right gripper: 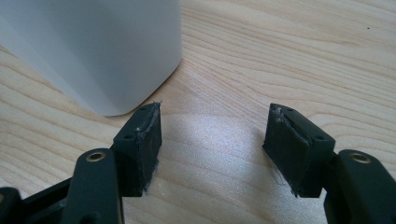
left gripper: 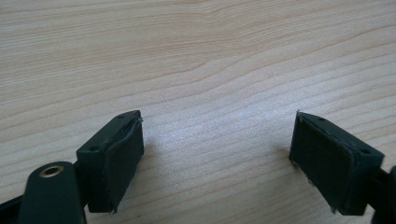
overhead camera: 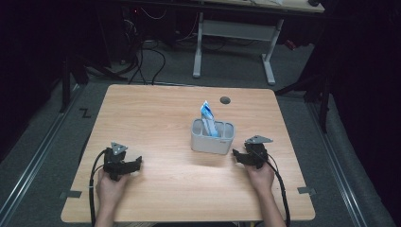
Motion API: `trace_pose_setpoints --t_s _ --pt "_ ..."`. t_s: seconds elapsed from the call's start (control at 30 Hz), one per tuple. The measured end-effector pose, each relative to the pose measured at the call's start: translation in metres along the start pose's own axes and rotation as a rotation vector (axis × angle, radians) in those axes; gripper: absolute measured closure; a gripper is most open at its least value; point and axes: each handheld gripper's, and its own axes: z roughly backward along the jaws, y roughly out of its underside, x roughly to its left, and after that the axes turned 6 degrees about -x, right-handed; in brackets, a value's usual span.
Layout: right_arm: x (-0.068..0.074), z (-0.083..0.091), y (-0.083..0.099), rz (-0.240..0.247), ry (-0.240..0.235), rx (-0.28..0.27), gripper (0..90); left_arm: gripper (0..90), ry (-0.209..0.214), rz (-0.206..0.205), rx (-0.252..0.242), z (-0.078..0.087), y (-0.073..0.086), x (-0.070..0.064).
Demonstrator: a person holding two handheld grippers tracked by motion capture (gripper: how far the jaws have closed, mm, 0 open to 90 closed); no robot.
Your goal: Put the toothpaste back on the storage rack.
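A grey holder [overhead camera: 212, 137] stands near the middle of the wooden table [overhead camera: 161, 113], with a blue and white packet [overhead camera: 207, 117] sticking up from its left compartment. My left gripper [overhead camera: 135, 163] rests on the table at the front left, open, with bare wood between its jaws [left gripper: 217, 154]. My right gripper [overhead camera: 238, 156] rests at the front right, just beside the holder's right front corner, open with nothing between its jaws [right gripper: 212, 140]. In the right gripper view the holder's pale wall [right gripper: 98, 51] rises close at the upper left.
A dark round grommet [overhead camera: 225, 100] sits in the table near its far edge. Beyond the table stands a white desk frame [overhead camera: 236, 38] with cables [overhead camera: 146, 56] on the grey floor. Cables trail from both grippers toward the front edge.
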Motion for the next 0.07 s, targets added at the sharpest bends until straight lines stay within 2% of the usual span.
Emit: trace_pose_setpoints --t_s 0.07 --pt "0.0000 0.0000 0.0000 0.000 0.000 0.000 36.5 17.8 0.000 0.000 0.000 0.0000 0.0000 0.0000"
